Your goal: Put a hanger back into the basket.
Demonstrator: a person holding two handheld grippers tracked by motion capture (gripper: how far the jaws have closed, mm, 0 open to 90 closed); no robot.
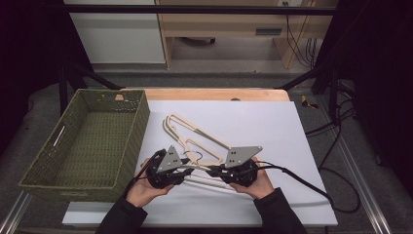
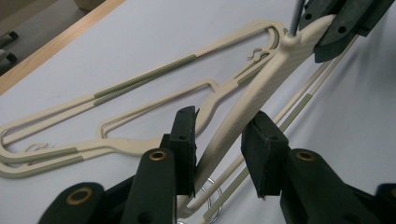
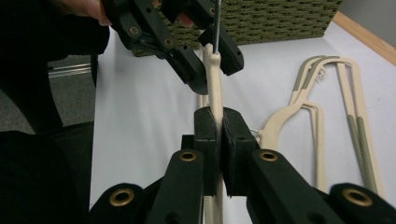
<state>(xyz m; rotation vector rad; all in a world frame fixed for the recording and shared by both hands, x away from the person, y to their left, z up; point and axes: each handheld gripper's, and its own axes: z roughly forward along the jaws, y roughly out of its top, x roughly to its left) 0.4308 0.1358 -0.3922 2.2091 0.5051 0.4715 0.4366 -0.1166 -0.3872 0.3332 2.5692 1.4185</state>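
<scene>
Both hands sit low at the lower middle of the high view, angled toward each other. The right tongs (image 3: 218,135) pinch a cream hanger (image 3: 215,88) by its arm. The left tongs (image 2: 224,144) straddle that hanger's arm, pads spread around it, above the white tabletop (image 1: 272,122).

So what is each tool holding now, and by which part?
The right tool clamps the cream hanger on its flat arm. The left tool straddles the same arm, a gap still at its pads: no grip yet.

The left gripper (image 2: 218,154) straddles a cream hanger (image 2: 261,93), jaws apart around its arm.
</scene>
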